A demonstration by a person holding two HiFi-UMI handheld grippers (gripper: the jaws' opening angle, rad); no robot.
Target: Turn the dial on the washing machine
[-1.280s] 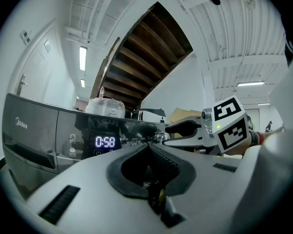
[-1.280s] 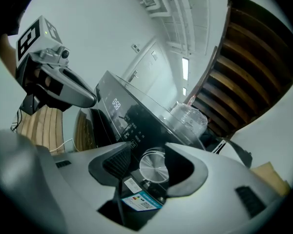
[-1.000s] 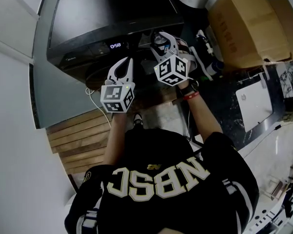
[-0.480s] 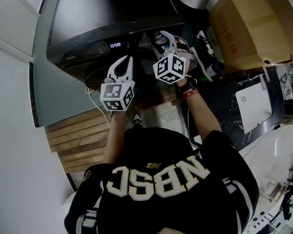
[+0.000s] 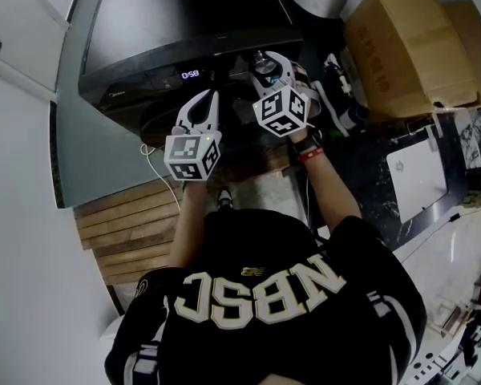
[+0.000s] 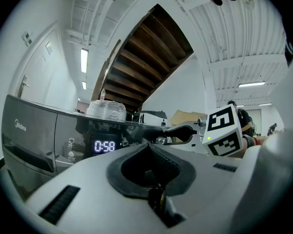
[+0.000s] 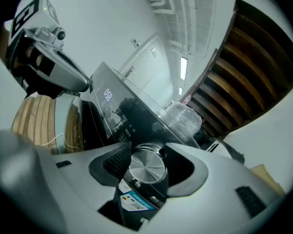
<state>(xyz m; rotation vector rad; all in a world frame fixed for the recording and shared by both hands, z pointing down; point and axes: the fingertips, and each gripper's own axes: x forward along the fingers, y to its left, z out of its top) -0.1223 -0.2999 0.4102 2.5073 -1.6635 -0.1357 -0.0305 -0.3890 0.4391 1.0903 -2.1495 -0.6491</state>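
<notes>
1. A dark speckled floor (image 5: 373, 187) filled the right of the head view.
2. A white flat rectangular panel (image 5: 417, 171) lay on it at centre right.
3. A pale wooden slatted platform (image 5: 132, 227) lay at lower left, with a thin white cable (image 5: 151, 157) trailing over its upper edge.
4. The flat top of the dark grey washing machine (image 5: 184, 14), at upper centre, carried a clear crinkled plastic container (image 6: 106, 110).
</notes>
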